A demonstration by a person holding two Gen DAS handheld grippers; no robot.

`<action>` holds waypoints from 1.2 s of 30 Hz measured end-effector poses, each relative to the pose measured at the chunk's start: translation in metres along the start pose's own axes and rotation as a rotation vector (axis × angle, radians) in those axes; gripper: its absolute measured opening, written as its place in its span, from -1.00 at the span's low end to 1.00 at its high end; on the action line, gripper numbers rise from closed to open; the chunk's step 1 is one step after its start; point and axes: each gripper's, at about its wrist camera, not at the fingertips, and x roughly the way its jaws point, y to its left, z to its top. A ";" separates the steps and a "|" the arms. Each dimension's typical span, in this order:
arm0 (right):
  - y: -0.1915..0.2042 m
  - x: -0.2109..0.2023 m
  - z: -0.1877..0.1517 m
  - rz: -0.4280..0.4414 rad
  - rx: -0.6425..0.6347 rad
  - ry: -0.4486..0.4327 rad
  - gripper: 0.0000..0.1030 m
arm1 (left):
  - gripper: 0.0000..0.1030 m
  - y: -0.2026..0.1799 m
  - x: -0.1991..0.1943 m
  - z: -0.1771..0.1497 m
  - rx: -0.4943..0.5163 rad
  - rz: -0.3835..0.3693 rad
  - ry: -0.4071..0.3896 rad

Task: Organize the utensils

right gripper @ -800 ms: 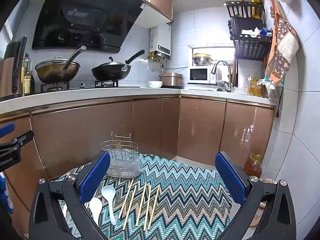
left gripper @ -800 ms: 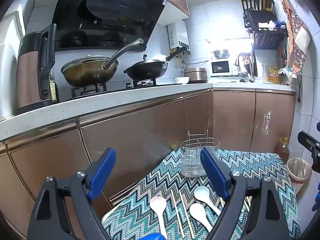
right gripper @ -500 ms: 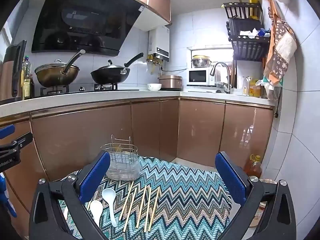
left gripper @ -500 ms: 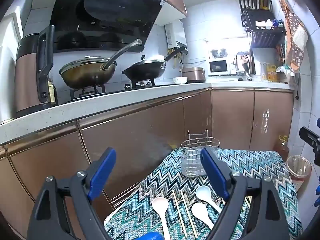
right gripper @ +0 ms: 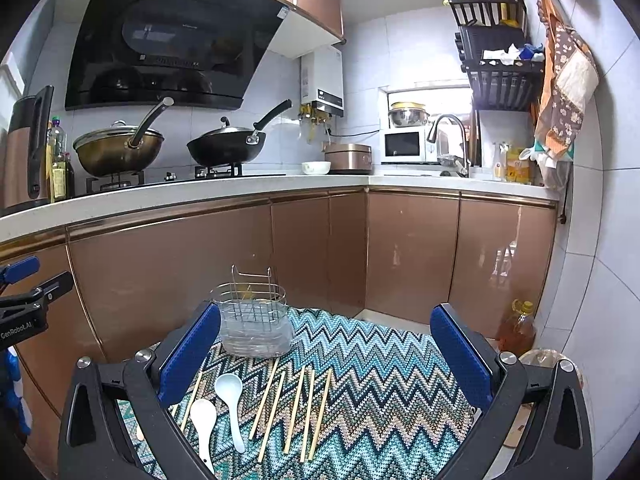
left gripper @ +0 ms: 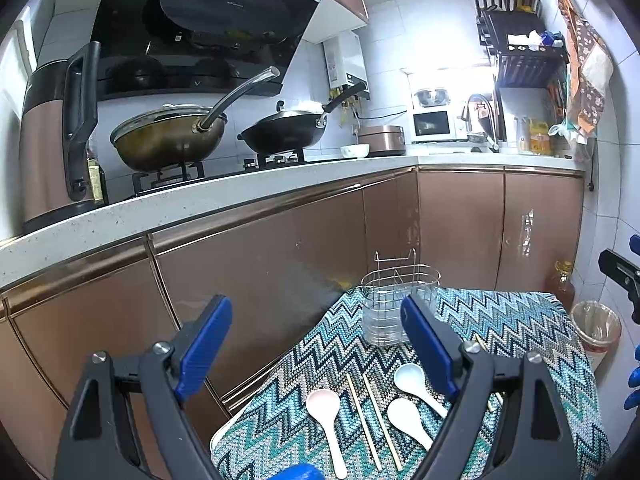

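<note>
Nothing is picked up yet, so the step in hand looks like choosing a first utensil — I would take a single chopstick or spoon near its middle and drop it upright into the wire utensil holder [right gripper: 253, 322], which stands at centre frame on the zigzag cloth [right gripper: 380, 376]. The chopsticks [right gripper: 296, 404] lie in a loose fan at lower centre, the white spoons [right gripper: 228, 394] just left of them. The right gripper [right gripper: 326, 350] hovers level above the cloth, jaws spread wide and empty; the left gripper [left gripper: 316, 344] likewise — wide apart, gripping nothing, with its spoons [left gripper: 412, 380] at lower right
</note>
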 end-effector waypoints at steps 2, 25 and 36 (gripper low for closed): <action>0.001 0.001 0.001 0.000 -0.004 0.003 0.99 | 0.67 -0.002 -0.001 -0.001 0.001 0.006 -0.043; 0.008 -0.016 0.006 -0.008 -0.054 -0.052 1.00 | 0.67 0.001 -0.019 0.014 0.003 0.001 -0.075; 0.001 -0.026 0.013 -0.029 -0.025 -0.086 1.00 | 0.67 0.007 -0.023 0.018 -0.045 0.027 -0.067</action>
